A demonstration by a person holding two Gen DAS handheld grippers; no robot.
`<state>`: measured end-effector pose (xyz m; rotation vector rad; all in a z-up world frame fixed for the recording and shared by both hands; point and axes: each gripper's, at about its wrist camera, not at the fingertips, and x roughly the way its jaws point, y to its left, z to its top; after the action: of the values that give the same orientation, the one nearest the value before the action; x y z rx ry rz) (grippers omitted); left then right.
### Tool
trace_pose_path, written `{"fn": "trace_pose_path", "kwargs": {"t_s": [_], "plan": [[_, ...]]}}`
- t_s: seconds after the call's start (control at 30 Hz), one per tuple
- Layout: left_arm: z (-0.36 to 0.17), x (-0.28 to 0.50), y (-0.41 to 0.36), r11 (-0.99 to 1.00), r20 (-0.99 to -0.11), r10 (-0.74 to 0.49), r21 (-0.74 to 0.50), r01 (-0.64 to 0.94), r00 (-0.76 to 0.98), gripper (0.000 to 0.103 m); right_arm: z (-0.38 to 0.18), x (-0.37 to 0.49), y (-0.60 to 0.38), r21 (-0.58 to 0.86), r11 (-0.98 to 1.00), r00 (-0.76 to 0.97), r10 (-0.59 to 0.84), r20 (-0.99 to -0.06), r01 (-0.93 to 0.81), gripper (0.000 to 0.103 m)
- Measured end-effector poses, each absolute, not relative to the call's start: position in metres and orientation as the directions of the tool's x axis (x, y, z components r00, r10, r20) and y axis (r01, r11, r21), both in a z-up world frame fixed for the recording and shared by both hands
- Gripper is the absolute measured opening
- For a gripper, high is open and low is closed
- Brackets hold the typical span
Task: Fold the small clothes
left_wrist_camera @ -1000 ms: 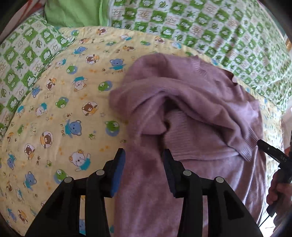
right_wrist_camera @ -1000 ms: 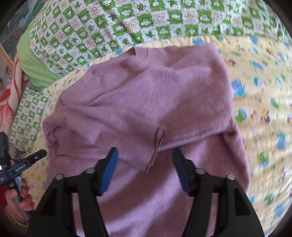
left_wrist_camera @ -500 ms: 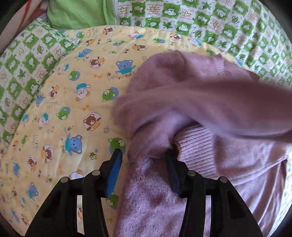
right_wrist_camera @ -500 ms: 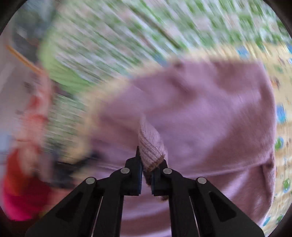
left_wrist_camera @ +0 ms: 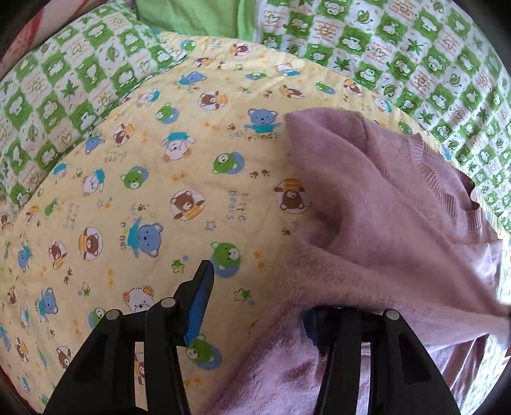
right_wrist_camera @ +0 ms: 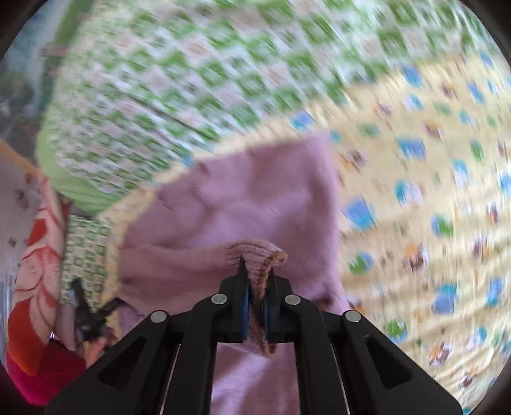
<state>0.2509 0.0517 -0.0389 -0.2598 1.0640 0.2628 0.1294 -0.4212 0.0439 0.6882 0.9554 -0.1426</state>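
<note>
Left wrist view first: my left gripper (left_wrist_camera: pixel 255 306) stands wide open with nothing held. One blue-padded finger (left_wrist_camera: pixel 199 306) is bare over the yellow bear quilt (left_wrist_camera: pixel 153 178), while a fold of the purple sweater (left_wrist_camera: pixel 367 204) drapes over the other finger and hides its tip. Between the two fingers lie quilt on the one side and the fuzzy edge of the sweater on the other. Beyond the covered finger the sweater rises in a rumpled mound, its ribbed neckline (left_wrist_camera: pixel 447 185) farther out toward the far edge. Past the quilt, at the far rim, lies the green checked blanket (left_wrist_camera: pixel 399 57), with a plain green cloth (left_wrist_camera: pixel 191 16) beside it. Right wrist view, much blurred by motion: my right gripper (right_wrist_camera: pixel 255 287) is closed tight on the ribbed cuff (right_wrist_camera: pixel 258 255), which sticks up between the pads and arches over the fingertips, brown along its edge. Just beyond the fingertips the sweater (right_wrist_camera: pixel 255 191) body spreads flat on the quilt (right_wrist_camera: pixel 415 207). Off to the left of my fingers I see a red patterned cloth (right_wrist_camera: pixel 35 287) and something dark and too blurred to name. Farthest out is the checked blanket (right_wrist_camera: pixel 191 79).
</note>
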Motion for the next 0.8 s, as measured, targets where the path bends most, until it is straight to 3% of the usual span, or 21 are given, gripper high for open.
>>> {"fn": "trace_pose_path", "kwargs": {"t_s": [0.17, 0.27, 0.37, 0.5, 0.6, 0.63, 0.73, 0.8], "plan": [[-0.041, 0.238, 0.066, 0.923, -0.882, 0.052, -0.137, -0.361, 0.469, 0.052, 0.038, 0.133, -0.416, 0.487, 0.785, 0.591, 0.198, -0.782, 0.381, 0.007], [-0.051, 0.234, 0.085, 0.879, -0.884, -0.01, -0.231, -0.418, 0.467, 0.052, 0.047, 0.144, -0.403, 0.496, 0.813, 0.635, 0.215, -0.742, 0.304, 0.007], [-0.059, 0.228, 0.097, 0.841, -0.875, -0.066, -0.307, -0.445, 0.479, 0.052, 0.034, 0.152, -0.394, 0.446, 0.851, 0.617, 0.198, -0.761, 0.278, 0.007], [-0.057, 0.225, 0.092, 0.87, -0.875, -0.066, -0.286, -0.402, 0.479, 0.056, -0.006, 0.152, -0.394, 0.33, 0.883, 0.501, 0.131, -0.855, 0.333, 0.009], [-0.056, 0.218, 0.094, 0.888, -0.879, -0.076, -0.275, -0.369, 0.471, 0.058, -0.019, 0.145, -0.393, 0.287, 0.879, 0.406, 0.12, -0.906, 0.38, 0.02], [-0.055, 0.216, 0.096, 0.894, -0.879, -0.081, -0.273, -0.355, 0.47, 0.058, -0.015, 0.142, -0.392, 0.264, 0.879, 0.395, 0.096, -0.914, 0.397, 0.027], [-0.051, 0.203, 0.096, 0.915, -0.883, -0.074, -0.245, -0.321, 0.463, 0.06, 0.019, 0.146, -0.376, 0.206, 0.907, 0.45, 0.021, -0.893, 0.367, 0.028], [-0.047, 0.194, 0.097, 0.921, -0.883, -0.07, -0.235, -0.309, 0.464, 0.061, 0.04, 0.163, -0.357, 0.254, 0.922, 0.508, 0.076, -0.858, 0.292, 0.028]]}}
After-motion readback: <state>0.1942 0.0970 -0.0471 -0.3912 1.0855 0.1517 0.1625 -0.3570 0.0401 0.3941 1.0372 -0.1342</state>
